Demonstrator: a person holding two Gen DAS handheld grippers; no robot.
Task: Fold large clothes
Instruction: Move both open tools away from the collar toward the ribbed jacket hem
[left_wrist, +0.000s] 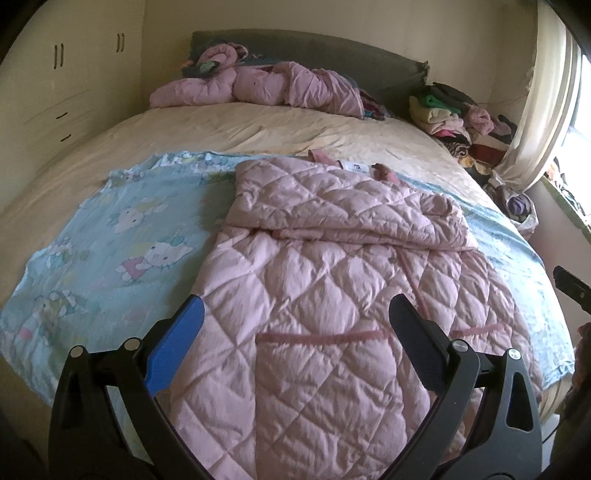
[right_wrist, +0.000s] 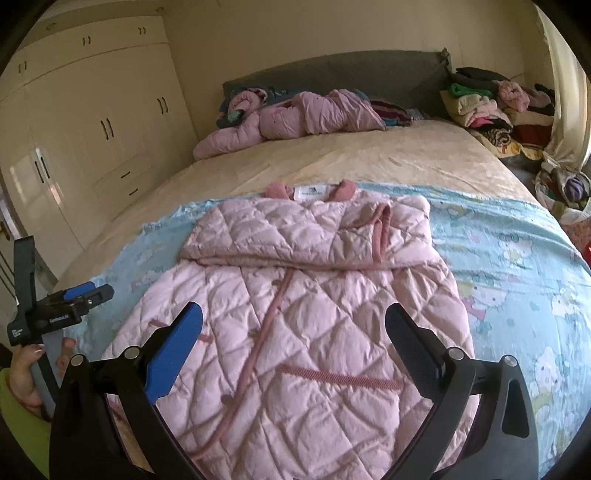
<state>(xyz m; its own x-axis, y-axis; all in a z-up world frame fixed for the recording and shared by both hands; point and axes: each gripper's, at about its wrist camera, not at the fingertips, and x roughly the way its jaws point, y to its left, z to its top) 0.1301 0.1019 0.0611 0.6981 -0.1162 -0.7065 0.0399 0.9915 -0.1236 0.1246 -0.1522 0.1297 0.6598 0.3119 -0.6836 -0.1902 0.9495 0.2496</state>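
Left gripper (left_wrist: 295, 314) spread, empty | right gripper (right_wrist: 293, 325) spread, empty | both above quilted coat (right_wrist: 295, 295)

Not much can be read here tbh. White lettering is seen on the side of the left gripper (right_wrist: 79, 295), something like "GenRobot.AI". A logo is printed on the coat's neck label (right_wrist: 312, 192), but it's too small to be made out.
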